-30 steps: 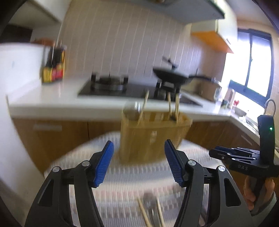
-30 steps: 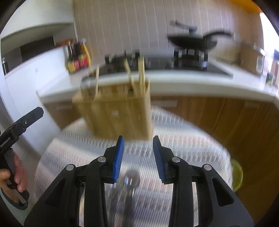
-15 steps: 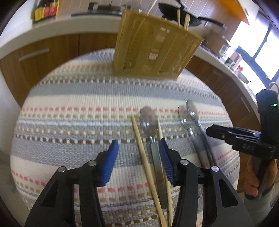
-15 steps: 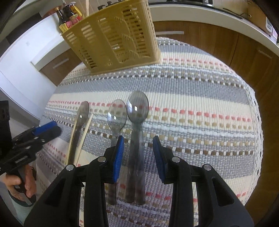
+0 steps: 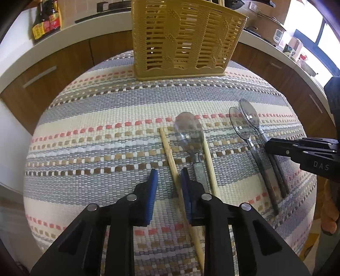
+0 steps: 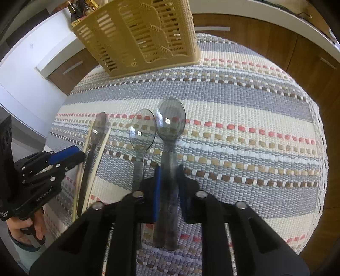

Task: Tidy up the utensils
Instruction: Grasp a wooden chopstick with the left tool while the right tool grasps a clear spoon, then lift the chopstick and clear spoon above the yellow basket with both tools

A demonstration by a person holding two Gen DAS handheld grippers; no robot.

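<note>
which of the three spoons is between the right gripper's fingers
The darker smoky spoon, rightmost of the three, its handle running between the right gripper. The paler clear spoon lies beside it; the third lies between two chopsticks.

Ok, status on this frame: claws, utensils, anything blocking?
Left claw closing around a chopstick. Right claw closing on dark spoon handle. Basket path clear.

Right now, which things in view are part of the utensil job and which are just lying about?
Job: darker smoky spoon, paler smoky spoon, clear spoon, left chopstick, right chopstick, slotted basket.
Lying about: sauce bottles, striped cloth, cupboards.
</note>
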